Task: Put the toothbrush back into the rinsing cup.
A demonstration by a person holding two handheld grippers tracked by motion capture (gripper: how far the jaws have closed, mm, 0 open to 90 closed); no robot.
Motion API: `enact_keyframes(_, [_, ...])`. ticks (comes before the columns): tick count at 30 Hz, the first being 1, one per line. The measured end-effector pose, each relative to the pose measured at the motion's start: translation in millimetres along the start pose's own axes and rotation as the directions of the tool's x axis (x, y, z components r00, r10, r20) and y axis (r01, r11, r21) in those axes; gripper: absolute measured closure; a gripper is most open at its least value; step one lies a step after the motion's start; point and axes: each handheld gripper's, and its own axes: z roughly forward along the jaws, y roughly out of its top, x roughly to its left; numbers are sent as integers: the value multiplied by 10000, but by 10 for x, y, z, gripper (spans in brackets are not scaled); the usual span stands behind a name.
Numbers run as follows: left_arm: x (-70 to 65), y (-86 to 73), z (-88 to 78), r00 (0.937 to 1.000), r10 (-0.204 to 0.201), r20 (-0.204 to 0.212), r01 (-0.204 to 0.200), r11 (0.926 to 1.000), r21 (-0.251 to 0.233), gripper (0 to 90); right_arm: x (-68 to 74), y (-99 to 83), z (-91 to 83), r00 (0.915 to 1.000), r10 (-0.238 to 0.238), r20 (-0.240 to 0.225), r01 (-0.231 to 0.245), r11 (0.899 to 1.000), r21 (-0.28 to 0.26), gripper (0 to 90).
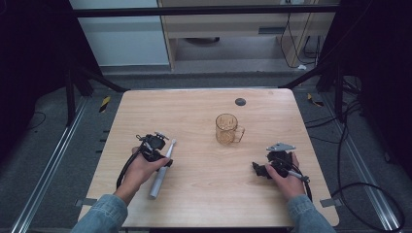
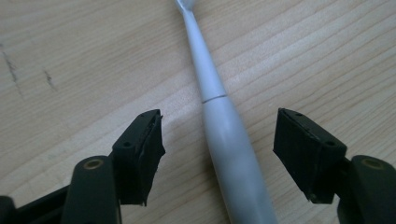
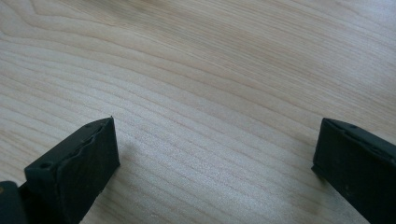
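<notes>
A white electric toothbrush [image 1: 161,171] lies flat on the wooden table [image 1: 204,194], its head toward the far side. My left gripper [image 1: 154,148] hovers right over it, open, with a jaw on either side of the handle [image 2: 231,144] and a gap between each pad and the brush. An amber glass mug [image 1: 227,129] stands upright near the table's middle, handle to the right. Near the right front of the table my right gripper [image 1: 266,169] is held open over bare wood [image 3: 210,93], nothing between its jaws.
A small dark round disc [image 1: 240,102] sits near the table's far edge. Black frame legs and cables surround the table on the floor. The person's denim sleeves come in from the front edge.
</notes>
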Motion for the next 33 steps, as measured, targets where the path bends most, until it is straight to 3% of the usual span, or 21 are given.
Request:
enact_keyframes(15, [73, -20, 78, 9996, -175, 228, 169, 9995, 255, 431, 0, 0, 0, 10000, 2, -2, -2, 10000, 0, 3])
enact_keyframes(33, [47, 19, 125, 9997, -140, 222, 131, 9991, 411, 506, -1, -1, 0, 10000, -16, 5, 16, 10000, 2, 3])
